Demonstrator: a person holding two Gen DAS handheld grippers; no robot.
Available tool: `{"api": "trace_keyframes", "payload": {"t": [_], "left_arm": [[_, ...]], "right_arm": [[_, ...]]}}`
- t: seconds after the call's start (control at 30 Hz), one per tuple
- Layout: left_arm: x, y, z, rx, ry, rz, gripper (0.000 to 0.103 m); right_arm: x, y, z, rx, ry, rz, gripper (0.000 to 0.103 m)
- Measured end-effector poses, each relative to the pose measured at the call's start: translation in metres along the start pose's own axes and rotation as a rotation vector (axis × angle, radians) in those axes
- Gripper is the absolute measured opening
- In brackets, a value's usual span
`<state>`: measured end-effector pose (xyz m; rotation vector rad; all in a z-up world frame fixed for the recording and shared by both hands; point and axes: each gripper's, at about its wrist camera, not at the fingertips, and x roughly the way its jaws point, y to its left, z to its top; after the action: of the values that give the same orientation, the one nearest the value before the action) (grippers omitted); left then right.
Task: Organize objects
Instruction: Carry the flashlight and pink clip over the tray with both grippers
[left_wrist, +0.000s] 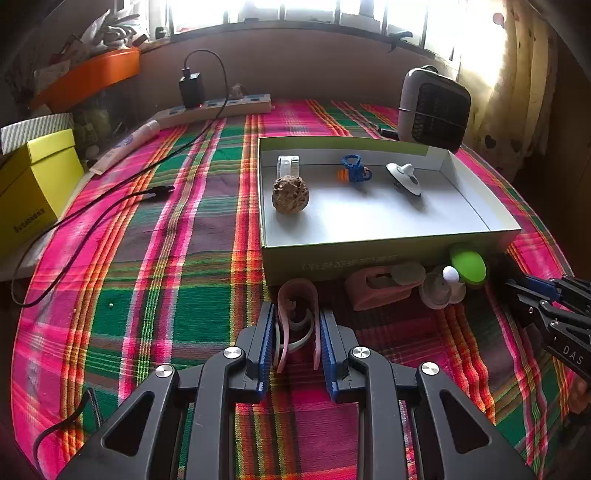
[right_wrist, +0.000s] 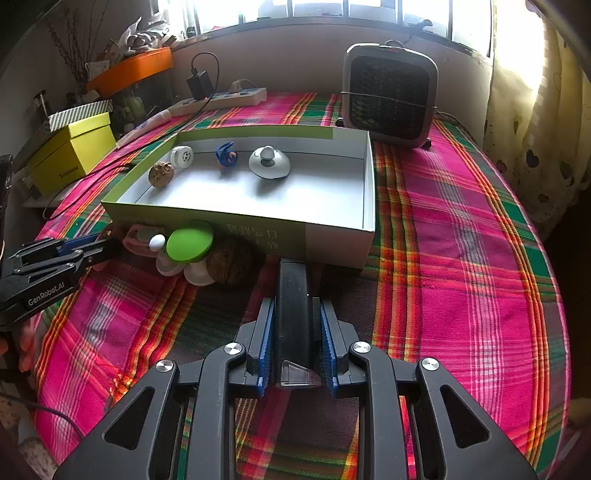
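Note:
A shallow white box (left_wrist: 388, 245) (right_wrist: 332, 240) lies on the plaid cloth. It holds a brown walnut-like ball (left_wrist: 290, 194), a white roll (left_wrist: 287, 164), a blue and orange toy (left_wrist: 354, 170) and a white dome-shaped piece (left_wrist: 404, 177). My left gripper (left_wrist: 297, 332) is shut on a pink and grey curved clip (left_wrist: 295, 314) in front of the box. My right gripper (right_wrist: 295, 332) is shut on a long black bar (right_wrist: 293, 317) at the box's front wall. A green disc (left_wrist: 467, 264) (right_wrist: 189, 241), pink holder (left_wrist: 380, 286) and white pieces (left_wrist: 441, 290) lie between the grippers.
A grey fan heater (left_wrist: 434, 110) (right_wrist: 389, 94) stands behind the box. A power strip with a charger (left_wrist: 218, 105) and a black cable (left_wrist: 110, 199) are at the back left. A yellow box (left_wrist: 33, 188) sits off the left edge. A brown ball (right_wrist: 229, 260) lies by the box front.

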<state>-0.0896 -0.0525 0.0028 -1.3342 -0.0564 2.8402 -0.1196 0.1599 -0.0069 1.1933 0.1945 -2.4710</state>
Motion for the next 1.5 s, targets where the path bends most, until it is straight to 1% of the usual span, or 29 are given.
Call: {"api": "trace_keyframes", "payload": {"t": [0.37,0.7,0.87,1.17,1.37,1.5], "left_arm": [[-0.001,0.002,-0.001,-0.002,-0.002,0.009,0.021],[-0.01,0.0,-0.001,-0.005,-0.023,0.007,0.021],[-0.016,0.0,-0.001,-0.005,-0.034,-0.016,0.021],[-0.032,0.001,0.009,-0.013,-0.067,-0.03,0.021],[-0.039,-0.004,0.019,0.009,-0.097,-0.034,0.021],[-0.038,-0.009,0.029,0.02,-0.11,-0.045,0.021]], "right_arm": [[0.0,-0.001,0.0,0.008,0.0,0.002,0.024],[-0.004,0.0,-0.003,0.019,-0.005,0.009,0.024],[-0.011,0.001,-0.003,0.015,-0.017,0.009,0.024],[-0.027,-0.001,0.006,0.014,-0.053,0.012,0.024],[-0.031,0.001,0.016,-0.004,-0.069,0.001,0.024],[-0.032,-0.003,0.026,0.011,-0.08,0.001,0.024]]}}
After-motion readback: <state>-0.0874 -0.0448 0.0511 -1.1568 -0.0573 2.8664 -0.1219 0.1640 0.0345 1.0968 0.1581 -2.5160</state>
